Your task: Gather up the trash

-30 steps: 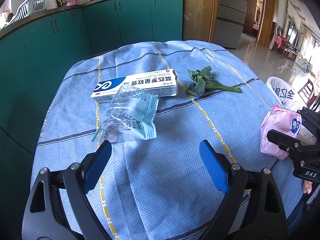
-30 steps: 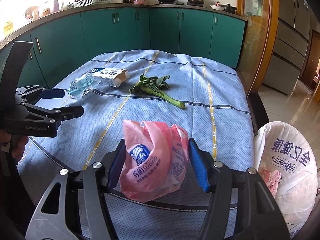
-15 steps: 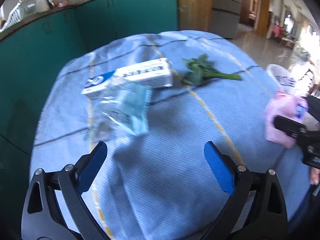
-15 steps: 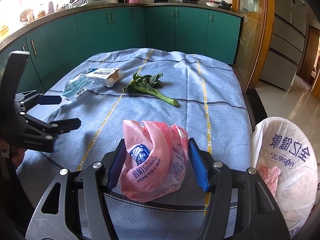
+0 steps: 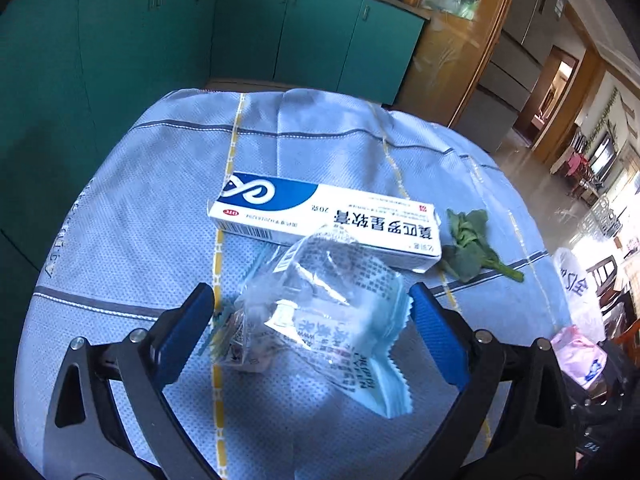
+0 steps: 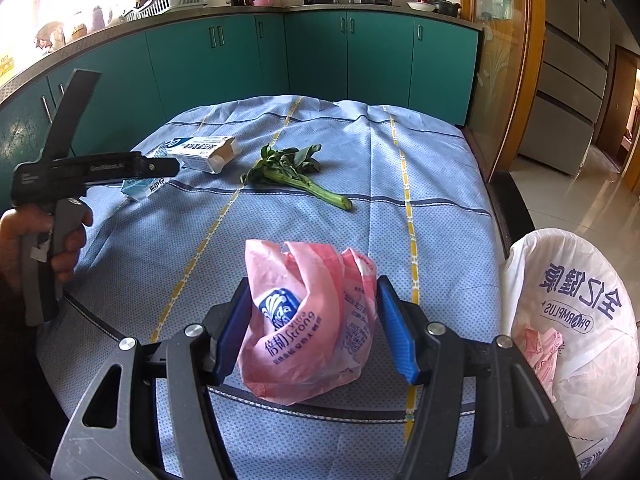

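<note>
Left gripper [image 5: 310,308] jaws spread wide, straddling clear wrapper [image 5: 328,320] on the tablecloth [image 5: 140,240]; wrapper's long axis runs diagonally, serrated end toward camera-right. Medicine box [image 5: 320,220] touching behind it. Right gripper [image 6: 316,328] clamped on pink bag [image 6: 308,332], white trash bag [image 6: 580,320] beside.

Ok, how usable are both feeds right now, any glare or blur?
Left wrist view: sharp, fisheye bend at edges, sun glints on the clear wrapper and whites out the doorway on the right. Right wrist view: sharp, window blown out top left; pink bag and printing on the white trash bag readable.
</note>
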`<state>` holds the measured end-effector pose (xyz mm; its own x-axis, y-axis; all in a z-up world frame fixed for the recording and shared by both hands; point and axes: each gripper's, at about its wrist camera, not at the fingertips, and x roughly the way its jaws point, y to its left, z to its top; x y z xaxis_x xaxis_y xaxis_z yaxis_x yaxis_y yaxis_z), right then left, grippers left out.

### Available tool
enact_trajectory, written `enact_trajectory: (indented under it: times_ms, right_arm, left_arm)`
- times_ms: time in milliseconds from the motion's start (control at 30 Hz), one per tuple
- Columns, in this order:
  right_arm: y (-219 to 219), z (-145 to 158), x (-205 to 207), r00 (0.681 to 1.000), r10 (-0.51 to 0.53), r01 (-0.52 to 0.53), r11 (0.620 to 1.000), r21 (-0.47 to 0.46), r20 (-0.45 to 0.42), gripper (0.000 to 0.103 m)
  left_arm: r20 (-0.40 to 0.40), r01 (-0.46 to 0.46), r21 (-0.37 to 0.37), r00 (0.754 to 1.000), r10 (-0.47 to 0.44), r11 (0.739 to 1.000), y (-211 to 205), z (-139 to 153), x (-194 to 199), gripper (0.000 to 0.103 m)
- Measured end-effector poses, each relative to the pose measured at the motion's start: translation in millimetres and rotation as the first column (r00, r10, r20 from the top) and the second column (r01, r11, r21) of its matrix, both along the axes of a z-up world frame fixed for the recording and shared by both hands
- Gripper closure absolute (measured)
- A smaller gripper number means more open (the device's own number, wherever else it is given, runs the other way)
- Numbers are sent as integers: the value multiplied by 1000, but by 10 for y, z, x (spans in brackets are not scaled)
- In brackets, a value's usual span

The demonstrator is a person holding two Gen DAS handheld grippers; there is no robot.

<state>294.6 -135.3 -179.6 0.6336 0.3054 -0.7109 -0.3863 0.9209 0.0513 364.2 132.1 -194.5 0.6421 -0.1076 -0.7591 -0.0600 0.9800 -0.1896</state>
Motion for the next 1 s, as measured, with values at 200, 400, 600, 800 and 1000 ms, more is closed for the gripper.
enact_trajectory:
  times_ms: [200, 400, 600, 800, 1000]
  right_arm:
    - [-1, 0, -5, 1000, 2, -2, 1000, 0, 1, 42]
    - [-52, 71, -40, 999, -15, 15, 1000, 13, 28, 42]
    - [-445, 363, -213, 985, -108, 107, 994, 16, 132, 42]
    - [-1357, 669, -405, 918, -330, 311, 943, 117, 219, 42]
    - [-1957, 635, -549, 833, -495, 501, 864, 42, 247, 42]
  left_arm:
    - [18, 17, -3, 1000, -17, 1000, -20, 4, -34, 39]
    - [82, 35, 59, 996, -40, 998, -144, 166, -327, 41]
    - [220, 121, 140, 964, -150, 983, -555, 612, -718, 41]
    - [289, 218, 181, 920, -264, 959, -1271, 946, -866, 40]
    - [317, 353, 145, 868, -382, 924, -2095, 1023, -809, 40]
